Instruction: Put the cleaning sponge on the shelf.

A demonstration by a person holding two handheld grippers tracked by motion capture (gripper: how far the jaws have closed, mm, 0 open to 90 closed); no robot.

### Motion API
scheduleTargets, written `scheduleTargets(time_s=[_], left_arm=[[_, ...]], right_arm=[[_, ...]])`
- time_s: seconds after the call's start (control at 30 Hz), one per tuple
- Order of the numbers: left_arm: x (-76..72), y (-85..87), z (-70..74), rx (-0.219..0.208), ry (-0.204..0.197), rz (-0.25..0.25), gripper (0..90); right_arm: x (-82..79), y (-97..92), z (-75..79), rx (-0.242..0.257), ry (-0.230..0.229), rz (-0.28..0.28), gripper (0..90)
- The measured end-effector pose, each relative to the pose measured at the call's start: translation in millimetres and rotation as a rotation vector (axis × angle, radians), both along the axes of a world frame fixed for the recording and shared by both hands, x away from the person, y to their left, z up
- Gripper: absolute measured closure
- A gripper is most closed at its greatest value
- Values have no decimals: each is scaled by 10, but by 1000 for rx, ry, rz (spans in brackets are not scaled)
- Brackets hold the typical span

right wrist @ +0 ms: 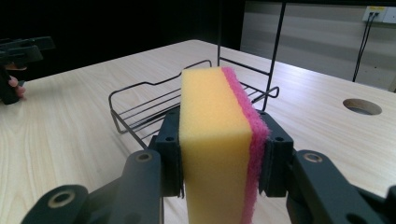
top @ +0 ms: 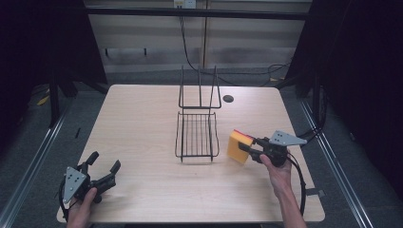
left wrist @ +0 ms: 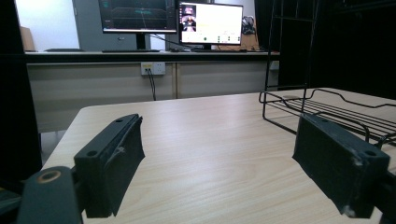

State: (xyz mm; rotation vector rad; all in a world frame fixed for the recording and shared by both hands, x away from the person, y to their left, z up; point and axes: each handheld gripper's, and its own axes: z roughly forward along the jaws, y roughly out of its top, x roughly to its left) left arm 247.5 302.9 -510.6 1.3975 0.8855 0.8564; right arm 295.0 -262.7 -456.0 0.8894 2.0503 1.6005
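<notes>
Sponge (right wrist: 219, 140): yellow with pink face, clamped upright in right hand-held gripper (top: 248, 148), above bench (top: 142, 118), just right of wire rack (top: 197, 135). Left hand-held gripper (top: 103, 167): jaws apart, holding nothing.

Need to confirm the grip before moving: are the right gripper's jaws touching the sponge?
Touching. In the right gripper view, both jaws of the right gripper press against the sides of the sponge, holding it upright.

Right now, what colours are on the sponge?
The sponge is yellow with a pink scouring layer along one face, clearest in the right gripper view.
</notes>
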Motion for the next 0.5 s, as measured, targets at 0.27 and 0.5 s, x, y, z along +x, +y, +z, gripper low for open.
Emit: scheduleTargets(time_s=[0.27, 0.5], left_arm=[[0, 0, 0, 0, 0, 0, 156], [0, -1, 0, -1, 0, -1, 156]], right_arm=[[-6, 23, 105, 26, -13, 54, 598], [9, 51, 208, 30, -17, 82, 598]])
